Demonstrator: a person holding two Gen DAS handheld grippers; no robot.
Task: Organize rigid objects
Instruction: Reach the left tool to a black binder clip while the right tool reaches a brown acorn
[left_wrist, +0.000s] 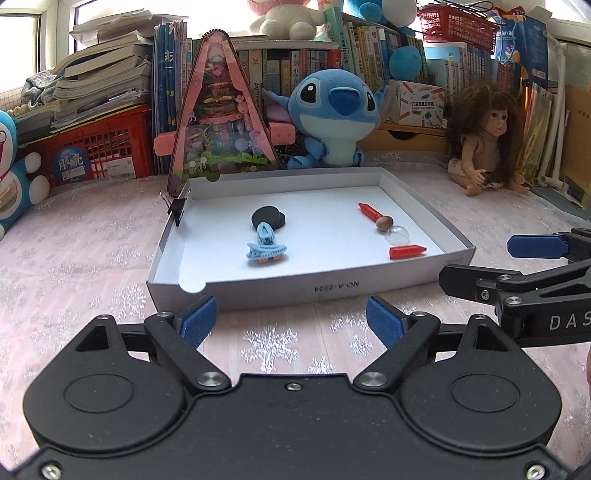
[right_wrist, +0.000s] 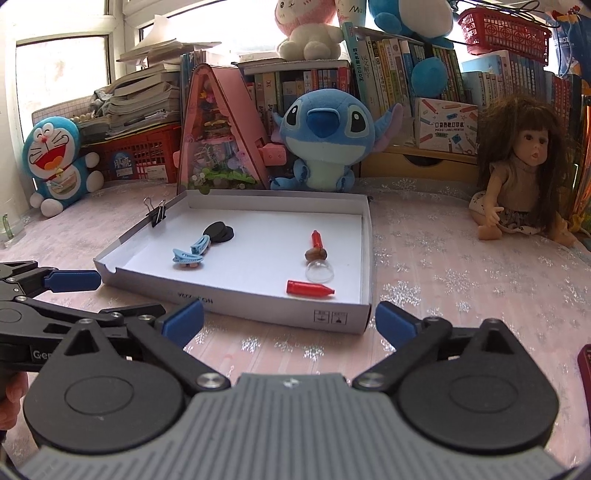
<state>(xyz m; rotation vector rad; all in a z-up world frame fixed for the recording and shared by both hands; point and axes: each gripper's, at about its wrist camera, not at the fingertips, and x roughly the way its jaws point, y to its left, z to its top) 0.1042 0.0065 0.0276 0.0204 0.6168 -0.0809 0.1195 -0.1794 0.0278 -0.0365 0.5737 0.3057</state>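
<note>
A shallow white cardboard tray (left_wrist: 303, 291) (right_wrist: 236, 301) lies on the pink cloth. Inside it are black discs (left_wrist: 268, 218) (right_wrist: 219, 232), two blue clips (left_wrist: 265, 243) (right_wrist: 192, 253), two red crayons (left_wrist: 407, 252) (right_wrist: 310, 288), a brown nut (left_wrist: 384, 223) (right_wrist: 316, 254) and a clear dome (left_wrist: 397, 235) (right_wrist: 320, 272). A black binder clip (left_wrist: 176, 210) (right_wrist: 157, 214) grips the tray's left wall. My left gripper (left_wrist: 291, 325) is open, empty, just short of the tray's front wall. My right gripper (right_wrist: 290, 325) is open and empty before the tray's front right corner.
Behind the tray stand a pink triangular case (left_wrist: 221, 122), a blue plush (left_wrist: 332, 110) and a long-haired doll (left_wrist: 487, 136). Red crates, book stacks and a shelf of books line the back. A blue cat plush (right_wrist: 59, 162) sits at far left.
</note>
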